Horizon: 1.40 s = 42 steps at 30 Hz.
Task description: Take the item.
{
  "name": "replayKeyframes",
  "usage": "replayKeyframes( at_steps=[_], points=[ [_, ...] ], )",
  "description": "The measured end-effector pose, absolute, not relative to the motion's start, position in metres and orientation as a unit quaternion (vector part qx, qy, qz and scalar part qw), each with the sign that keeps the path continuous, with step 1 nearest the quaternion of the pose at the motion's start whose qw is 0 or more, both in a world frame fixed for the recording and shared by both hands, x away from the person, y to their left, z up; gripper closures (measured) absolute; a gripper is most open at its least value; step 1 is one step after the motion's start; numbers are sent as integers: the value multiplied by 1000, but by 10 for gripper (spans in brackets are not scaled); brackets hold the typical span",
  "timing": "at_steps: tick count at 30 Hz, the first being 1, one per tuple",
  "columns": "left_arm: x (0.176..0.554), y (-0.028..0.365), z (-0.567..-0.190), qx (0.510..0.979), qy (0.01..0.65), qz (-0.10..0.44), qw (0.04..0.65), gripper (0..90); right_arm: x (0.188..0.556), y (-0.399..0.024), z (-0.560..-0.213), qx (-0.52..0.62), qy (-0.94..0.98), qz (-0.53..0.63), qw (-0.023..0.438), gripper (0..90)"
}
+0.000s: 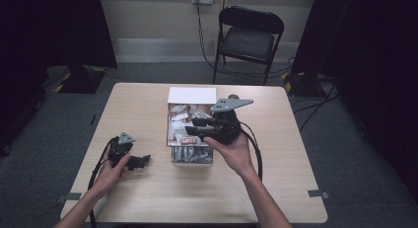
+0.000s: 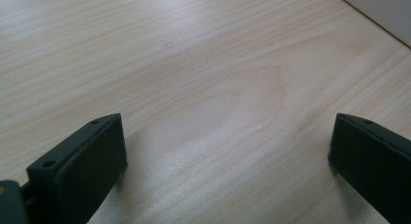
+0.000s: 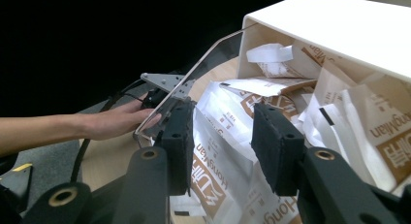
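Observation:
A clear plastic box [image 1: 192, 160] with a white panel [image 1: 192, 95] at its far end stands mid-table, full of white paper packets [image 1: 183, 123] printed in brown. My right gripper [image 1: 193, 128] hovers over the box and points left. Its jaws are open in the right gripper view, and a white packet [image 3: 218, 151] lies in the gap of the right gripper [image 3: 223, 122] without being squeezed. My left gripper [image 1: 143, 161] rests low on the table left of the box. In the left gripper view the left gripper [image 2: 228, 136] is wide open over bare wood.
The box's clear wall [image 3: 194, 78] rises just beyond the right gripper's left jaw, with the person's left hand [image 3: 111, 122] behind it. A black folding chair [image 1: 249, 40] stands past the table's far edge. Cables trail from both grippers toward the near edge.

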<state>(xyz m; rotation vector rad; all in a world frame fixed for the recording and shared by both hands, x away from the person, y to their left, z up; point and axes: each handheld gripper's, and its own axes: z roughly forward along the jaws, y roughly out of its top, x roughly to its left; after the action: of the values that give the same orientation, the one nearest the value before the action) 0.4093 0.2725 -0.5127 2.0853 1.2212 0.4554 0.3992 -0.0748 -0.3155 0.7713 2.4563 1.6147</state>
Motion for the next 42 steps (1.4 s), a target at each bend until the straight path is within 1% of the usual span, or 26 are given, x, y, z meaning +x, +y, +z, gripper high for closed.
replayKeyframes(
  at_steps=[3,4,7,8,9,14,20,21,22,23,24,26,29,31,32,35,36,40,42],
  points=[
    [409,273,-513,799,468,175,335,0,400,-74,-317,252,811,525,52,622],
    [409,273,-513,799,468,175,334,0,401,-72,-319,249,815,521,49,648],
    [409,273,-513,799,468,175,334,0,400,-69,-320,244,820,515,45,650],
    [409,273,-513,799,468,175,335,0,399,-68,-319,239,822,516,38,668],
    [409,273,-513,799,468,175,335,0,399,-68,-319,239,822,516,38,668],
    [409,273,-513,799,468,175,335,0,399,-65,-321,232,831,505,33,725],
    [409,273,-513,799,468,175,334,0,397,-62,-323,226,839,494,27,756],
    [409,273,-513,799,468,175,335,0,397,-61,-323,225,841,491,27,778],
    [409,272,-513,799,468,175,335,0,397,-61,-324,221,842,492,17,820],
    [409,273,-513,799,468,175,335,0,397,-62,-323,221,842,492,17,842],
    [409,273,-513,799,468,175,335,0,397,-62,-323,221,842,492,17,842],
    [409,273,-513,799,468,175,335,0,397,-64,-322,218,841,496,6,894],
    [409,273,-513,799,468,175,335,0,396,-68,-319,219,842,494,8,898],
    [409,273,-513,799,468,175,335,0,395,-70,-318,220,843,490,16,899],
    [409,273,-513,799,468,175,335,0,394,-73,-316,222,845,486,27,900],
    [409,273,-513,799,468,175,335,0,396,-83,-313,227,838,497,21,893],
    [409,273,-513,799,468,174,335,0,397,-86,-315,232,836,497,23,840],
    [409,273,-513,799,468,175,335,0,400,-85,-319,233,837,496,19,842],
    [409,273,-513,799,468,175,335,0,401,-81,-323,234,842,486,18,824]
  ],
)
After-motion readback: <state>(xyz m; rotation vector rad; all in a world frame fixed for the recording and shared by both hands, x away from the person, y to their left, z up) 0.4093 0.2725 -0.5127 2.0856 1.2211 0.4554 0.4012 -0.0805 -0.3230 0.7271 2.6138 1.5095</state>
